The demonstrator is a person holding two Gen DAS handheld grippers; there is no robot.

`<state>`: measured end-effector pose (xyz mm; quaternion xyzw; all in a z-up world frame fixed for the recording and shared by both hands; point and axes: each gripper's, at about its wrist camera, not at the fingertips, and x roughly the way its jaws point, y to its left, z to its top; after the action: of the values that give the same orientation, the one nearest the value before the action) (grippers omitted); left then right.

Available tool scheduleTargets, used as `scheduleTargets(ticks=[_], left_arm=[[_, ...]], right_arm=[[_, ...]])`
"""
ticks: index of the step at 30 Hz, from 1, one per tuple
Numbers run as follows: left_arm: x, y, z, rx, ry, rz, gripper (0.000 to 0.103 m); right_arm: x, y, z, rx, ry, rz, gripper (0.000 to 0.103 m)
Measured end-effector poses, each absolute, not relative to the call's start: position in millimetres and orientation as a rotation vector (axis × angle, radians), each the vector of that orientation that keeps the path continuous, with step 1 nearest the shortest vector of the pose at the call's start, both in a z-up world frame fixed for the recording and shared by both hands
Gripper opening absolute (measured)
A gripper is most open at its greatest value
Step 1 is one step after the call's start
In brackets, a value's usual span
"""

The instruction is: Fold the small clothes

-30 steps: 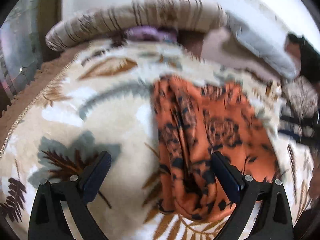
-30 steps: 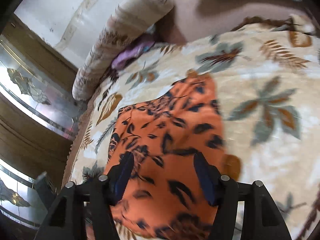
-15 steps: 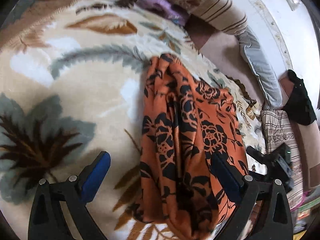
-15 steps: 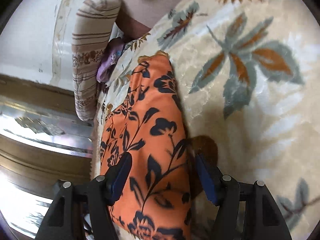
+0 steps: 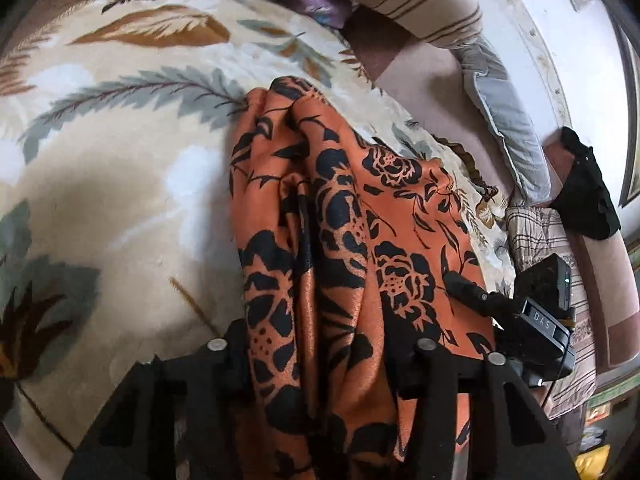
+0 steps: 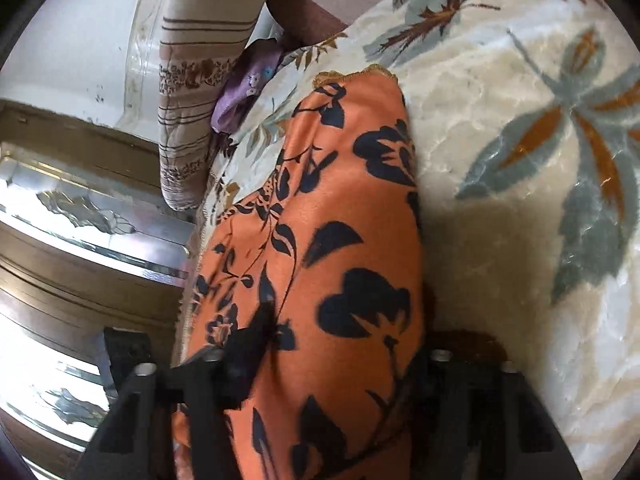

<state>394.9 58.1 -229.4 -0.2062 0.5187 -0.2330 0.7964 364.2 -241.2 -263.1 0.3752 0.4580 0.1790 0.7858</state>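
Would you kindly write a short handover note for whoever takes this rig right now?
Left gripper: the orange cloth is bunched between its fingers, which hide under the folds, so grip cannot be confirmed.
Right gripper: cloth lies over and between its fingers; grip cannot be confirmed either.
The cloth lies lengthwise on the blanket, narrowed into a long strip with loose ridges at the left gripper's end. A purple garment sits against the striped bolster.
Done: a lengthwise fold, apparently.
Left: probably smooth the ridges, fold end to end, then set it aside.
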Motion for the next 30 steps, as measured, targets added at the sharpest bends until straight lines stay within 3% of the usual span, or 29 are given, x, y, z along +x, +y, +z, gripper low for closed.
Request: scheduleTargets(ticks=[5,14,21,25,26,27,30], left_arm=[[385,48,-214,-0.384,1.048,-0.512,0.035],[320,0,-158,-0.290,0.942,-0.645,0.034],[276,-43,-179,-0.247,1.022,-0.654,0.034],[263,-61,-206,-0.140,1.087,-0.581,0.040],[261,-62,-210,-0.123,1.084,-0.563,0.045],[257,-61,-209,-0.110,1.067,-0.550,0.047],[251,-56,-194,-0.039,1.036,-0.490,0.055]], right_arm=[[349,-238,-240,0.722,0.930,0.365,0.039],[282,-286,-186,0.639,0.838,0.355,0.038],[220,-331,-191,0.640,0.853,0.301,0.038],[209,-346,-232,0.692,0.938,0.254,0.039],[211,-349,-247,0.710,0.983,0.227,0.042],[211,-355,-256,0.759,1.011,0.201,0.054],[206,-367,-246,0.807,1.006,0.174,0.057]])
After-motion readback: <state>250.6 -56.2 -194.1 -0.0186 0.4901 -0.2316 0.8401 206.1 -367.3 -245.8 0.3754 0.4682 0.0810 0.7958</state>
